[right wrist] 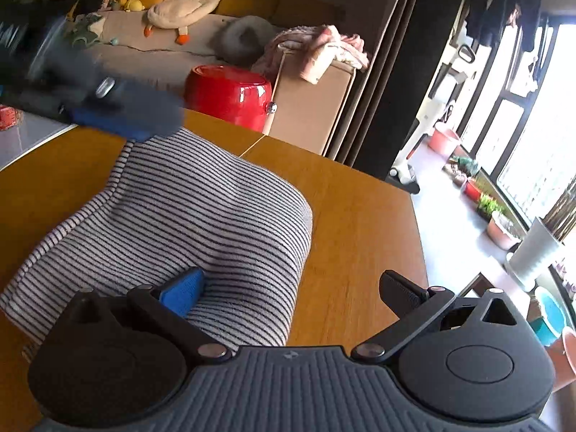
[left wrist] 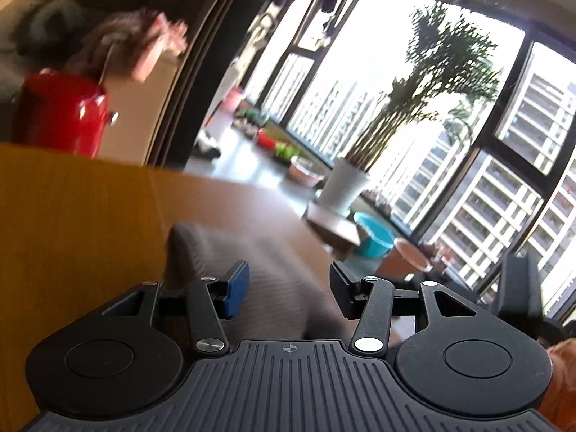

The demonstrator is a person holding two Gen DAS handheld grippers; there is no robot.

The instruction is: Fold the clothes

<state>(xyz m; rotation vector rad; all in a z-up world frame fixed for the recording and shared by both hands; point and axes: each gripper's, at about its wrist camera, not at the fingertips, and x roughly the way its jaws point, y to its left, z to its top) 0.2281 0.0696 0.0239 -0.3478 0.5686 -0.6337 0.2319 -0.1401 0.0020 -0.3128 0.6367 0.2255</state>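
I see the striped shirt [right wrist: 172, 223] lying folded on the wooden surface [right wrist: 360, 223]. My left gripper [left wrist: 289, 289] and right gripper [right wrist: 291, 293] both hover over it, fingers released.

Wooden table [right wrist: 360, 223], orange-brown top, corner toward window side. Striped garment [right wrist: 201, 223], white with dark thin stripes, lies folded on it, one rounded folded edge facing table's bare part.
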